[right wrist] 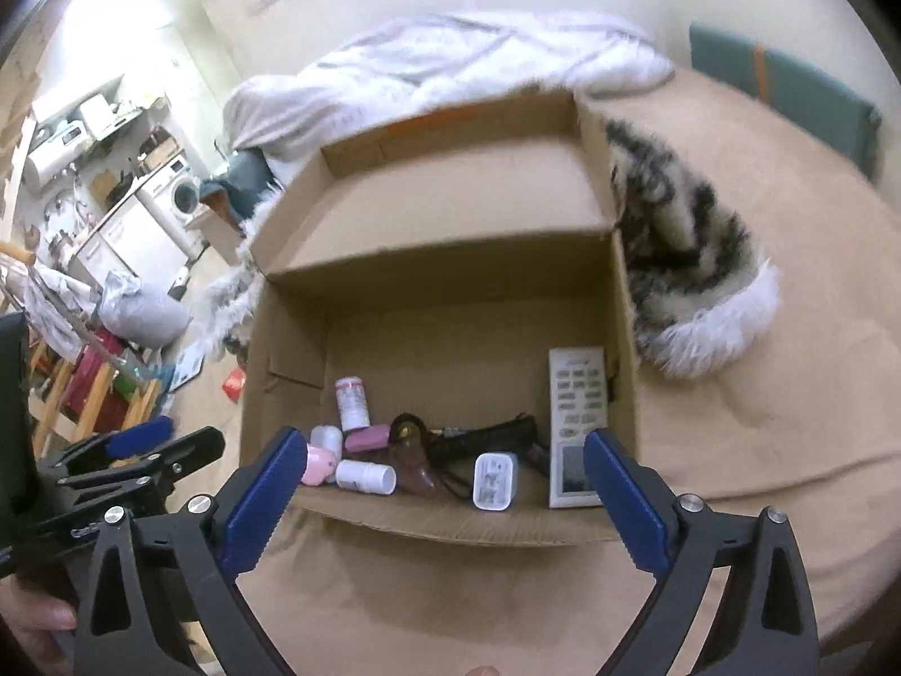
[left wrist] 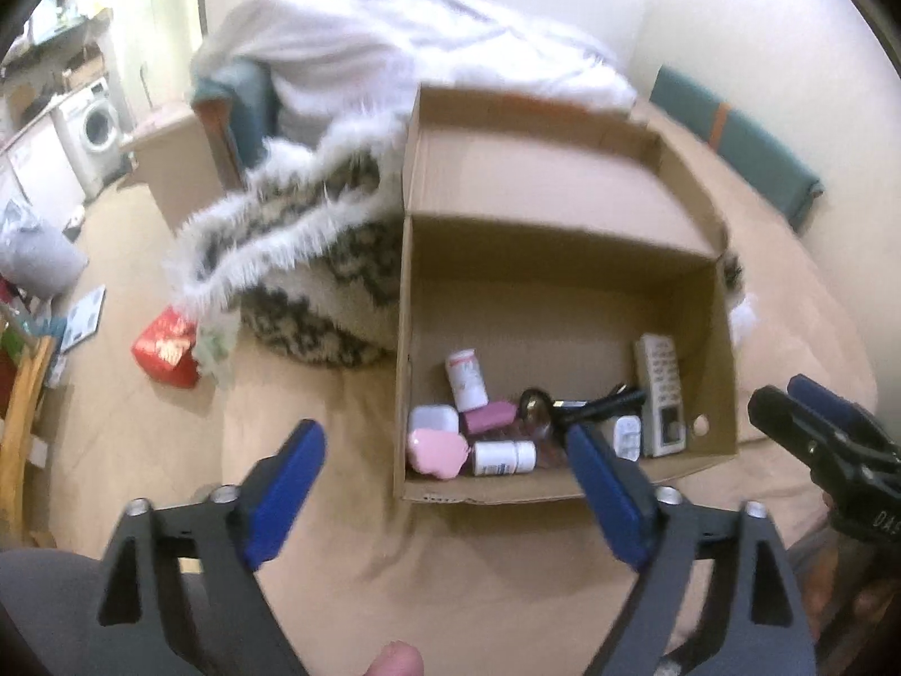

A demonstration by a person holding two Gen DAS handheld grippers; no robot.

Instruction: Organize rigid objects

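An open cardboard box sits on the tan bed sheet. Inside lie a white remote, a white charger plug, a black cable, two white pill bottles, a pink case and a mauve block. My left gripper is open and empty, in front of the box. My right gripper is open and empty, at the box's near wall; it shows at the right in the left wrist view.
A furry black-and-white blanket lies beside the box, a white duvet behind it. A red packet lies on the floor at left. A washing machine and cluttered shelves stand far left.
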